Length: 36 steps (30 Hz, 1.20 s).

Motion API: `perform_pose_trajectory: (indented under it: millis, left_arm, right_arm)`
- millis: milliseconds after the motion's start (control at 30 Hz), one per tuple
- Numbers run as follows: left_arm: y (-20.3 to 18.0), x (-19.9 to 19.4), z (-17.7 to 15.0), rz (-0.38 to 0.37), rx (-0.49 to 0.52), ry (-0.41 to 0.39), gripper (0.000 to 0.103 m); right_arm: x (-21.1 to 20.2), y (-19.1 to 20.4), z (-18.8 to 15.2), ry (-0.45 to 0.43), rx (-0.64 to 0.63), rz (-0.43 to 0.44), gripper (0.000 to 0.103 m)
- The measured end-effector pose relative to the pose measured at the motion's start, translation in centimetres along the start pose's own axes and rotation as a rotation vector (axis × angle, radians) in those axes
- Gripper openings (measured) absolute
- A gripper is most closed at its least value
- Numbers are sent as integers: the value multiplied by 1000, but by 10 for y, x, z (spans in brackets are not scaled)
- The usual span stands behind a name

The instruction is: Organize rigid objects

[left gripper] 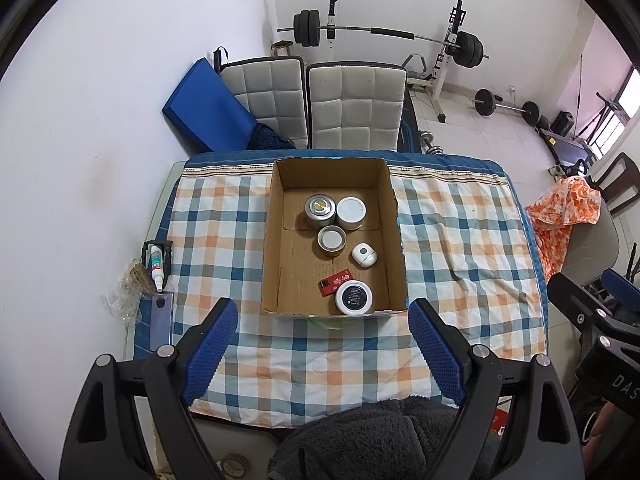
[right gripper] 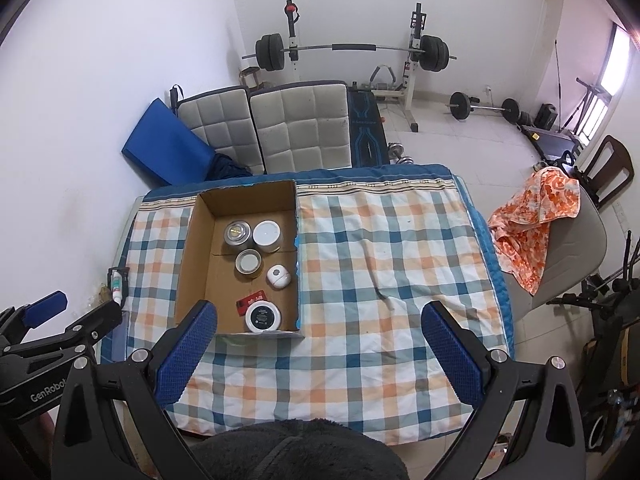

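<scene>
An open cardboard box [left gripper: 276, 200] [right gripper: 188, 256] stands on the checked cloth. Inside it are a metal tin [left gripper: 319, 208] [right gripper: 237, 233], a white-lidded jar [left gripper: 351, 211] [right gripper: 267, 233], a small tin with a pale lid [left gripper: 331, 239] [right gripper: 248, 262], a white rounded gadget [left gripper: 363, 255] [right gripper: 278, 276], a red card [left gripper: 335, 281] [right gripper: 253, 301] and a round white tub with a black top [left gripper: 354, 297] [right gripper: 262, 317]. My left gripper [left gripper: 322, 322] hangs open above the box's near wall, nothing between its blue pads. My right gripper [right gripper: 320, 322] is open too, over the cloth just right of the box.
A white tube [left gripper: 157, 266] in a black holder and a clear plastic sleeve [left gripper: 160, 320] lie at the table's left edge. Two padded chairs [left gripper: 352, 108] stand behind the table. An orange cloth [right gripper: 528, 216] drapes a chair on the right. A dark fleece garment [left gripper: 380, 440] fills the near edge.
</scene>
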<state>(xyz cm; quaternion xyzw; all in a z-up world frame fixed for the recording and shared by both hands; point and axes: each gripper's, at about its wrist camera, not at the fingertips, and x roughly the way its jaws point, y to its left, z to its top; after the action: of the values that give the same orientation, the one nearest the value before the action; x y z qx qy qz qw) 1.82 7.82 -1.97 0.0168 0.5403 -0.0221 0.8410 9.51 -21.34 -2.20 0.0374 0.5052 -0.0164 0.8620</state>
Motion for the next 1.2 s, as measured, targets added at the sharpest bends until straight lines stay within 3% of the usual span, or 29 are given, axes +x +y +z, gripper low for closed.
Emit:
perform_pose_trajectory:
  millis: [1200]
  left_arm:
    - [-5,-10,4,-4,20,-43,87]
  right_arm:
    - [-17,-7,3,-58,22,-19,103]
